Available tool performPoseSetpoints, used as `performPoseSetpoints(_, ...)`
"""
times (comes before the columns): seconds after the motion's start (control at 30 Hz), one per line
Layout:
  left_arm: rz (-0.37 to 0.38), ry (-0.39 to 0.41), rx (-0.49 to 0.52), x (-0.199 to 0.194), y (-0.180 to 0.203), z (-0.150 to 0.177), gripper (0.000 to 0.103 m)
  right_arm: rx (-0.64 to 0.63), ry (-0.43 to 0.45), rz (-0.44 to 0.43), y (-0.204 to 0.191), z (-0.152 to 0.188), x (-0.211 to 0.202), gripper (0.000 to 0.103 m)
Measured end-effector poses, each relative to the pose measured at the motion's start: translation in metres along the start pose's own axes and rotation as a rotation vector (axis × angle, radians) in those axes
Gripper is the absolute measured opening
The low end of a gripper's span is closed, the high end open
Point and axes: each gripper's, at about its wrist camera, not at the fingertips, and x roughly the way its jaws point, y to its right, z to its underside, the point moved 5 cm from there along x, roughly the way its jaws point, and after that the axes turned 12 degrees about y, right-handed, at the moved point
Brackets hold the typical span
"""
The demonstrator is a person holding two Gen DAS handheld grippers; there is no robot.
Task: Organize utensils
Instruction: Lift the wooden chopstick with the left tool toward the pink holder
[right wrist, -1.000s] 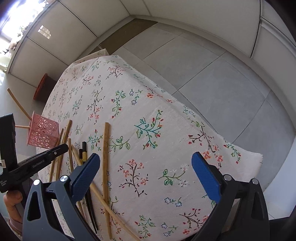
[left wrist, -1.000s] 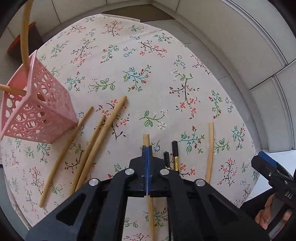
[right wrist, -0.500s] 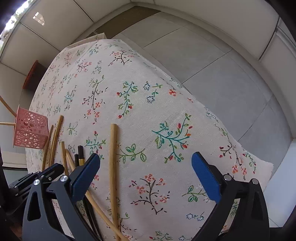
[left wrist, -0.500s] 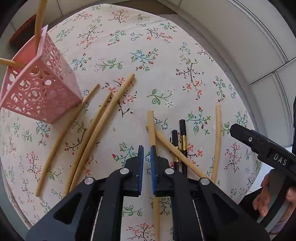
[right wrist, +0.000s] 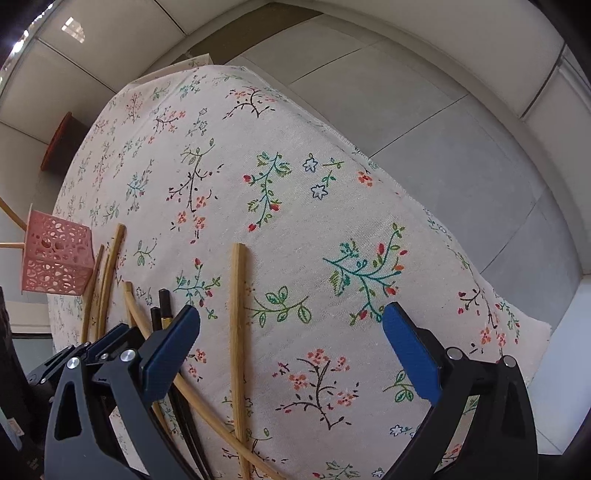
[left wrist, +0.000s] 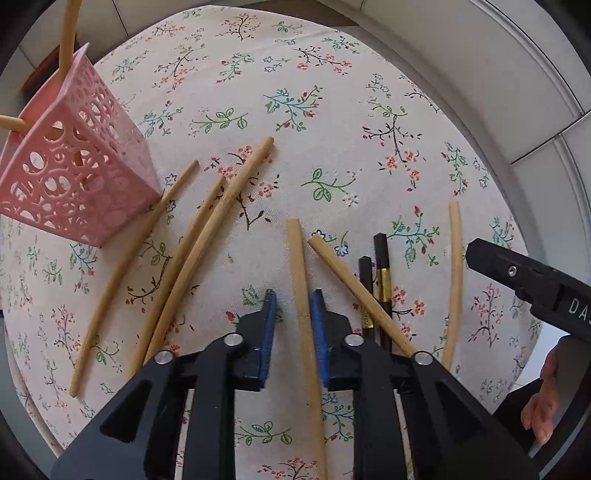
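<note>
Left gripper [left wrist: 293,314] is down low over the cloth [left wrist: 332,110], jaws apart with a bamboo stick [left wrist: 300,280] running up between the blue pads, not squeezed as far as I can see. Just right of it a second stick [left wrist: 354,288] lies diagonal, crossing two black chopsticks [left wrist: 380,273]. One more thin stick [left wrist: 455,273] sits further right on its own, near the right gripper's black body.

Right gripper [right wrist: 291,339] is wide open, nothing in it, hanging above that lone stick [right wrist: 236,332].

Off to the left, three longer sticks [left wrist: 207,240] fan out toward the pink basket [left wrist: 70,177]. The basket stands at the far left with two sticks [left wrist: 68,33] poking out the top.
</note>
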Motion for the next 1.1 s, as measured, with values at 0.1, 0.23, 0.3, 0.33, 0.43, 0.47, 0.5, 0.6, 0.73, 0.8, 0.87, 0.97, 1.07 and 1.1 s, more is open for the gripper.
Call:
performPoseSetpoints(0.1, -0.018, 0.017, 0.010, -0.004, 0.002, 0.000, 0.006, -0.071, 0.015, 0.063, -0.016, -0.004, 0.005, 0.079)
performPoseSetpoints(0.23, -0.024, 0.070, 0.002, -0.032, 0.004, -0.001, 0.006, -0.133, 0.032, 0.138, -0.032, -0.007, 0.010, 0.025)
performPoseSetpoints(0.3, -0.024, 0.114, -0.003, -0.055, 0.009, -0.003, 0.006, -0.106, 0.012, 0.104, -0.036, -0.008, 0.011, 0.009)
performPoseSetpoints(0.33, -0.024, 0.136, -0.006, -0.067, 0.010, -0.004, 0.006, -0.097, 0.009, 0.089, -0.037, -0.008, 0.011, 0.008)
performPoseSetpoints(0.43, -0.020, 0.204, -0.016, -0.098, 0.008, -0.001, 0.006, -0.010, 0.018, -0.035, -0.037, -0.009, 0.003, 0.007)
performPoseSetpoints(0.47, -0.016, 0.227, -0.020, -0.103, -0.001, 0.003, 0.006, 0.012, 0.036, -0.077, -0.037, -0.009, -0.005, 0.007)
performPoseSetpoints(0.5, -0.013, 0.253, -0.025, -0.113, -0.005, 0.007, 0.006, 0.010, 0.059, -0.100, -0.038, -0.009, -0.013, 0.007)
performPoseSetpoints(0.6, -0.004, 0.337, -0.051, -0.148, -0.009, 0.012, 0.006, -0.037, 0.164, -0.169, -0.046, -0.009, -0.053, 0.007)
performPoseSetpoints(0.73, -0.006, 0.441, -0.097, -0.177, -0.018, 0.017, 0.006, -0.104, 0.290, -0.239, -0.061, -0.014, -0.110, 0.007)
performPoseSetpoints(0.8, -0.014, 0.493, -0.115, -0.195, -0.015, 0.022, 0.006, -0.145, 0.337, -0.269, -0.069, -0.014, -0.138, 0.007)
performPoseSetpoints(0.87, -0.019, 0.534, -0.127, -0.210, -0.014, 0.026, 0.006, -0.192, 0.376, -0.293, -0.074, -0.013, -0.162, 0.007)
performPoseSetpoints(0.97, -0.036, 0.598, -0.147, -0.233, -0.012, 0.030, 0.006, -0.254, 0.415, -0.318, -0.085, -0.008, -0.194, 0.007)
performPoseSetpoints(1.07, -0.050, 0.657, -0.174, -0.254, -0.012, 0.036, 0.006, -0.288, 0.448, -0.340, -0.091, -0.004, -0.223, 0.008)
performPoseSetpoints(1.1, -0.056, 0.680, -0.187, -0.262, -0.013, 0.036, 0.006, -0.295, 0.462, -0.349, -0.093, -0.005, -0.233, 0.007)
